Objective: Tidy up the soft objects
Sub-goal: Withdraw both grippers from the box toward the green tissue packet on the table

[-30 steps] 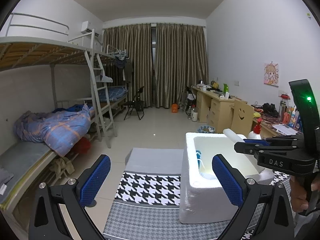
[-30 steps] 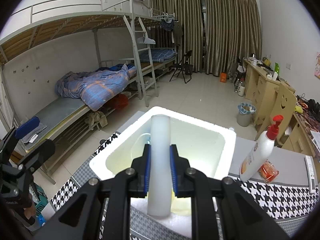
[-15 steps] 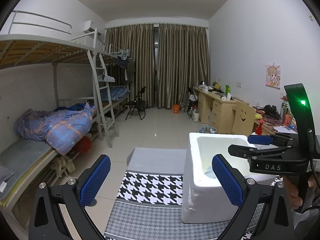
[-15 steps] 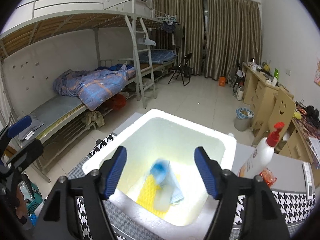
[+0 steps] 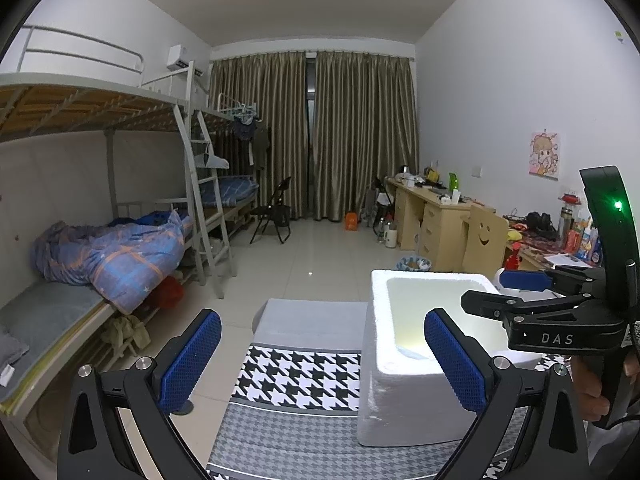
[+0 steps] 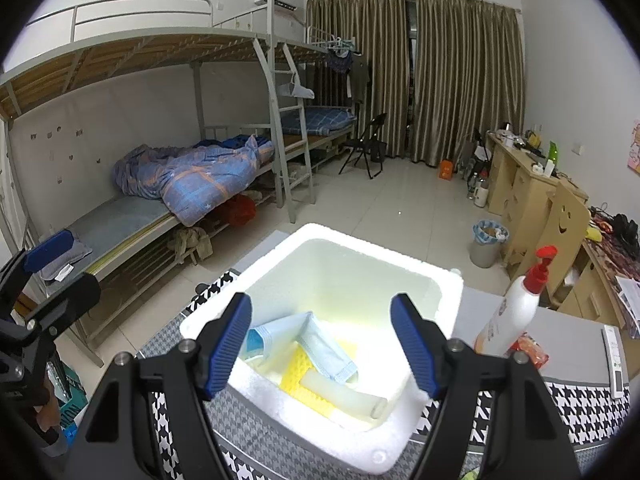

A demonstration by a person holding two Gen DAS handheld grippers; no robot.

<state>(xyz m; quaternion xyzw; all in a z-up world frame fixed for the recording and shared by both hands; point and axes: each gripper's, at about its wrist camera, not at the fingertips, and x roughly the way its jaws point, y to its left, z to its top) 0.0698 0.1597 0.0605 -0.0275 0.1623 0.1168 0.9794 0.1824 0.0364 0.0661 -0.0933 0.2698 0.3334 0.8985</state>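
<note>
A white foam box point(image 6: 424, 276) stands on the houndstooth-covered table point(image 6: 588, 404). Inside it lie a pale foam tube point(image 6: 344, 392), a light blue cloth point(image 6: 320, 344) and a yellow sponge point(image 6: 298, 372). My right gripper point(image 6: 328, 344) is open and empty, held above the near part of the box. My left gripper point(image 5: 320, 364) is open and empty, left of the box point(image 5: 400, 380) and over the table point(image 5: 300, 372). In the left wrist view the right gripper point(image 5: 520, 292) reaches over the box from the right.
A white pump bottle with a red top point(image 6: 516, 304) stands right of the box, next to a red packet point(image 6: 528, 352) and a remote point(image 6: 614, 360). Bunk beds point(image 5: 100, 240) line the left wall. Desks point(image 5: 436, 216) line the right wall.
My right gripper opened and let go of the foam tube, which dropped into the box and now lies on the sponge. The left gripper stayed open and shifted only slightly.
</note>
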